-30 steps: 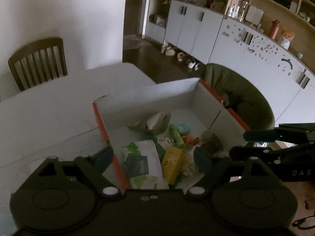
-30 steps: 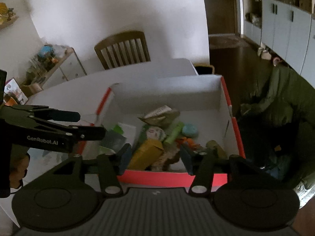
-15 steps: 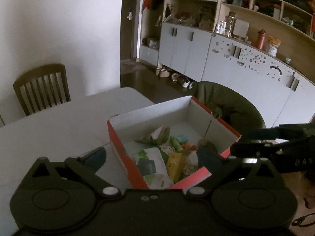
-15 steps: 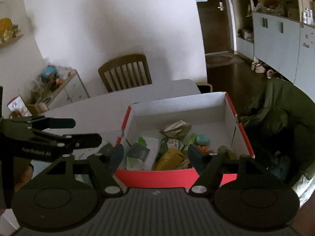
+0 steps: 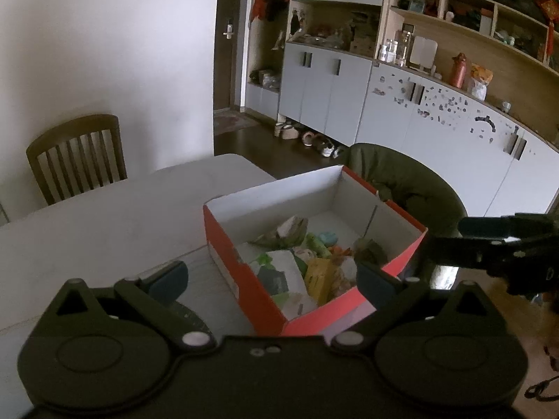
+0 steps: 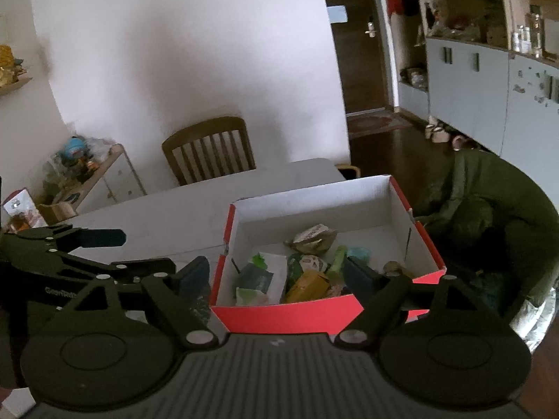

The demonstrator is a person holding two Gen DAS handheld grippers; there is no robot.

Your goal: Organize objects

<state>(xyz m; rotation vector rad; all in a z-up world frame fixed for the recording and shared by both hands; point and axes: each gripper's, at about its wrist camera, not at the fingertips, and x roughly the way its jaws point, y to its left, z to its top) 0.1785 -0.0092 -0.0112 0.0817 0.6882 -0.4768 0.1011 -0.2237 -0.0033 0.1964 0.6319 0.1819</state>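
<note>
Left gripper [image 5: 270, 281]: hovering just short of the red shoebox's near corner, jaws standing wide apart, holding nothing.
Right gripper [image 6: 277, 276]: hanging above the shoebox's near long wall, jaws spread, gripping nothing.
Red shoebox [image 6: 279, 310]: sitting open, no lid showing, at the white table's [image 5: 104, 220] edge nearest the grippers; white inside, red outside.
Contents: small items are lying jumbled in the half of the shoebox nearest the grippers; the far half is showing bare floor.
Yellow carton [image 6: 307, 284]: leaning against the near wall. Looking stiff and light; I'd judge its flat sides the best place to pinch.
White wipes pack [image 5: 284, 276]: lying flat toward the shoebox's left wall. Probably soft and slippery film; pinch an edge or across the narrow width.
Crumpled wrapper [image 6: 311, 237]: resting mid-box. Likely weightless and crushable; any fold will do.
Green tube [image 6: 337, 258]: lying beside the carton; grip across its body.
Stage: table around the shoebox is showing no loose items, so this is fitting either items gathered in, or a box waiting to be sorted out.
Wooden chair [image 6: 209, 150]: standing beyond the table, well clear of the shoebox.
</note>
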